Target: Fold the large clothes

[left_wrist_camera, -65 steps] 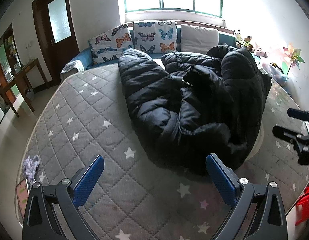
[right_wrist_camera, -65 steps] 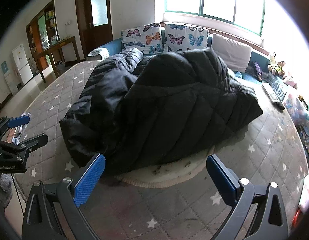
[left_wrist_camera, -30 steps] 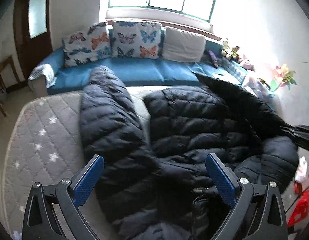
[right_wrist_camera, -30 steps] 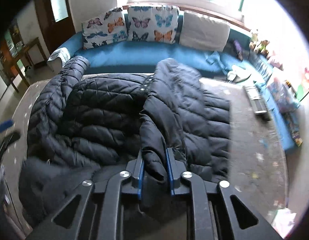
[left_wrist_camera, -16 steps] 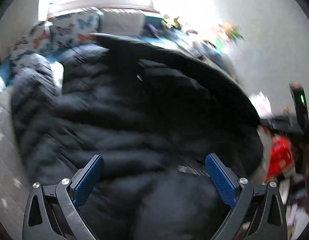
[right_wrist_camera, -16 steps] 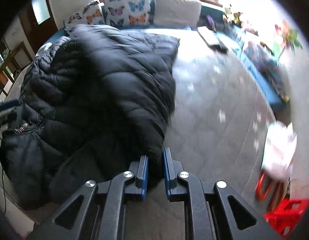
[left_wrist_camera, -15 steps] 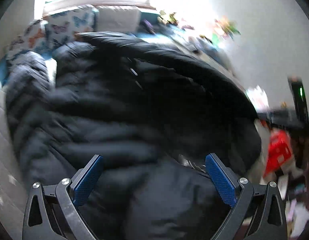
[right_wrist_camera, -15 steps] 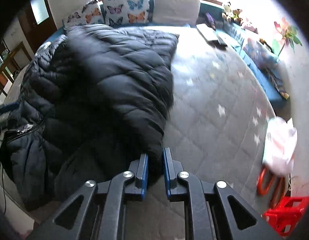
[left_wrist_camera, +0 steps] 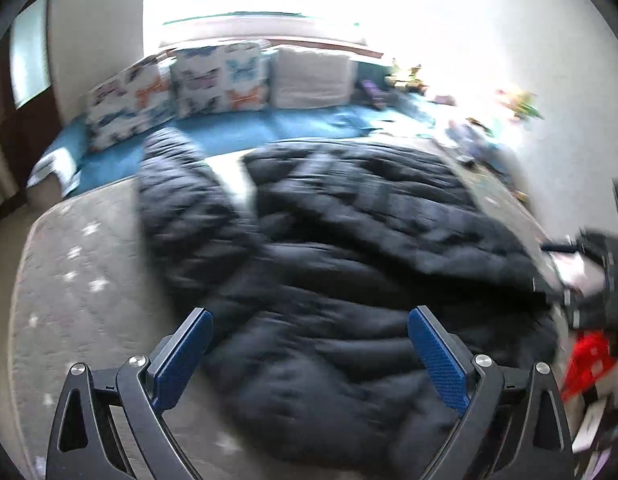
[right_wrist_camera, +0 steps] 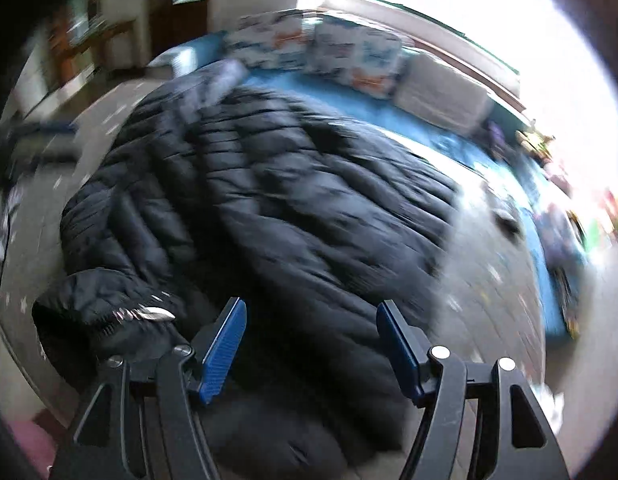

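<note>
Left wrist view: left gripper (left_wrist_camera: 309,354) and right gripper (right_wrist_camera: 311,344) fingers spread, released above black puffer jacket (left_wrist_camera: 341,248).

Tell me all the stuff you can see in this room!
coat: one, black and puffy, spread over the mattress
mattress: one, grey with pale stars, under the coat
sofa: one, blue, behind the mattress below the window
butterfly cushions: two, white with coloured butterflies, on the sofa
plain cushion: one, off-white, beside the butterfly cushions
door: one, dark brown with a glass pane, far left
red thing: one, too blurred to name, low at the right edge
left claw: one, black with blue pads, open over the coat
right claw: one, black with blue pads, open over the coat
</note>
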`<control>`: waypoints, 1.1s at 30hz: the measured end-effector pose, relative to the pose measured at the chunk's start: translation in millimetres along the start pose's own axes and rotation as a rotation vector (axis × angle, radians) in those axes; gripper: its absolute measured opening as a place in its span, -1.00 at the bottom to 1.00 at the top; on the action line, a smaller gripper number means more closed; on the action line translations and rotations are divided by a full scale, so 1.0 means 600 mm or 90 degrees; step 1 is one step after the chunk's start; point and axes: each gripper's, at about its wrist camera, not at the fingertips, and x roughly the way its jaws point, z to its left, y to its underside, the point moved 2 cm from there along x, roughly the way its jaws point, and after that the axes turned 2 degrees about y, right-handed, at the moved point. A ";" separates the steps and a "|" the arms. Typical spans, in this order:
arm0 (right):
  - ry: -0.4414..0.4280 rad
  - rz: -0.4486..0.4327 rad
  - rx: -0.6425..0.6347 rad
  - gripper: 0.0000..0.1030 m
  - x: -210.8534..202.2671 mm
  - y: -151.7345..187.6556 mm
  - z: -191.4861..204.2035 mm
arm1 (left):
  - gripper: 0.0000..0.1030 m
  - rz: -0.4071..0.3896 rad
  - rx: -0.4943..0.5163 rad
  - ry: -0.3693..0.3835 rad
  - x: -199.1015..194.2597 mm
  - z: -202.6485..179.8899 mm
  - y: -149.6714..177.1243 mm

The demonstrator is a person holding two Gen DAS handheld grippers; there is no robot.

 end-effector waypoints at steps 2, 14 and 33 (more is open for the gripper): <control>-0.003 0.007 -0.049 0.44 0.032 -0.014 0.039 | 1.00 0.016 -0.040 -0.015 0.013 0.057 -0.026; 0.109 0.047 -0.219 -0.37 0.187 -0.051 0.088 | 1.00 0.031 -0.274 -0.012 0.143 0.340 -0.136; 0.362 0.014 0.229 -0.80 0.042 0.015 -0.391 | -0.71 0.007 -0.412 0.028 0.282 0.435 -0.180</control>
